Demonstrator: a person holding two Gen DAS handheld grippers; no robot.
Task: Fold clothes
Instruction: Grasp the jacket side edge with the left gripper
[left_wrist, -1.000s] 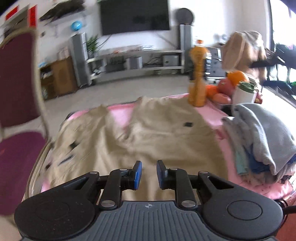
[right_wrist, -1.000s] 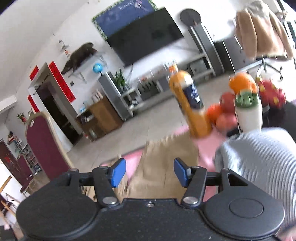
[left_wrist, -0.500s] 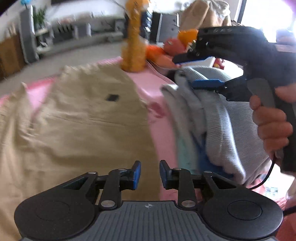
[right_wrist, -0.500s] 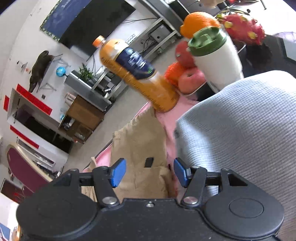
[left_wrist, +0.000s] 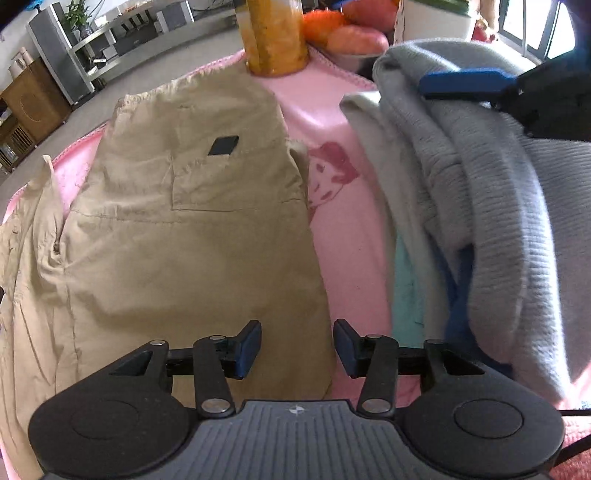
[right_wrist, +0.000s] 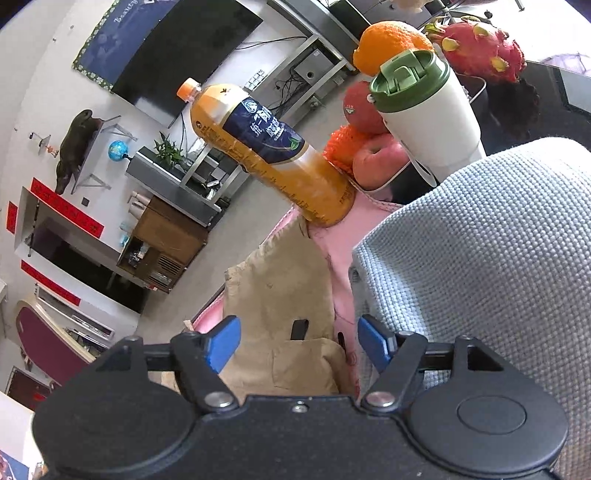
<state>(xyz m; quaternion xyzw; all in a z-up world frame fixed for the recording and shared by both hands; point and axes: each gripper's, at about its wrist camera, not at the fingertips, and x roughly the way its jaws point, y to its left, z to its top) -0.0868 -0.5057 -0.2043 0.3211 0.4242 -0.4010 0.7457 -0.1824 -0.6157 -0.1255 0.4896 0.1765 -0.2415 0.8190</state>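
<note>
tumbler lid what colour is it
Green, on a white tumbler; the right wrist view shows the lid best.

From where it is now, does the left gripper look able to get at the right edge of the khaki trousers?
Probably yes. The left gripper has just been opening, with nothing gripped, right above the khaki trousers edge on the pink cloth. The grey knit pile lies off to the side.

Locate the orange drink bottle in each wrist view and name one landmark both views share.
Left wrist: the orange drink bottle stands at top centre, its upper part cut off, on the pink cloth beyond the khaki trousers.
Right wrist: whole bottle, centre, leaning left in the picture.
Shared landmark: the black patch on the trousers.
</note>
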